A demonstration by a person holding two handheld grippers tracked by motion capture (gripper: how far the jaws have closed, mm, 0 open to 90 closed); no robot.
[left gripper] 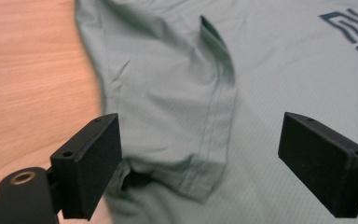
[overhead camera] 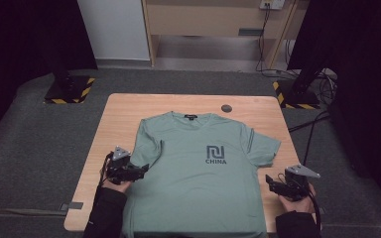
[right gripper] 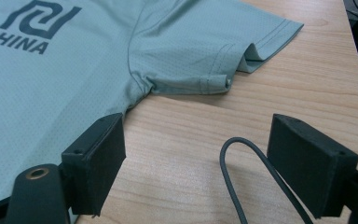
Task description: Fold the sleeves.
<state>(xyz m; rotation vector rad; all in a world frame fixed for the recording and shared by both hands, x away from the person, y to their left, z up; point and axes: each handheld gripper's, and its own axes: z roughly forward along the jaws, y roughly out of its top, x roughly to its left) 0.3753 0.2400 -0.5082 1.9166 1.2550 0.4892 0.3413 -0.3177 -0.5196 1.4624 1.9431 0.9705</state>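
**Me:** High view first, from my left side across. My left gripper (overhead camera: pixel 140 170) sits at the left edge of the sage-green short-sleeved T-shirt with the dark "CHINA" print (overhead camera: pixel 198 173), which lies flat, front up, on the light wooden table (overhead camera: pixel 124 111), its hem hanging over the near edge. The jaws stand released, nothing pinched.

**Partner:** What's between them?

**Me:** In the left gripper view the left sleeve (left gripper: pixel 186 121) lies folded in over the body, its stitched hem pointing at me, framed by the two black pads but touched by neither. For a clean fold I judge I should go low, slide one pad under the sleeve edge and the side seam together, and bite both layers, not just the top one.

**Partner:** And the other side?

**Me:** My right gripper (overhead camera: pixel 274 182) rests on bare wood just beside the shirt's right edge, also unclenched and holding nothing. The right gripper view has the right sleeve (right gripper: pixel 214 51) spread out ahead, its cuff a bit curled, and a black cable loop (right gripper: pixel 242 168) lying between the pads. I'd clear that loop before closing, or it may get nipped with the cloth.

**Partner:** How are your hands set?

**Me:** Both forearms come in from the near edge in dark sleeves. Left hand (overhead camera: pixel 115 182) points its jaws inward toward the shirt, close to level. Right hand (overhead camera: pixel 297 196) mirrors it, jaws aimed inward at the side seam, low over the table.
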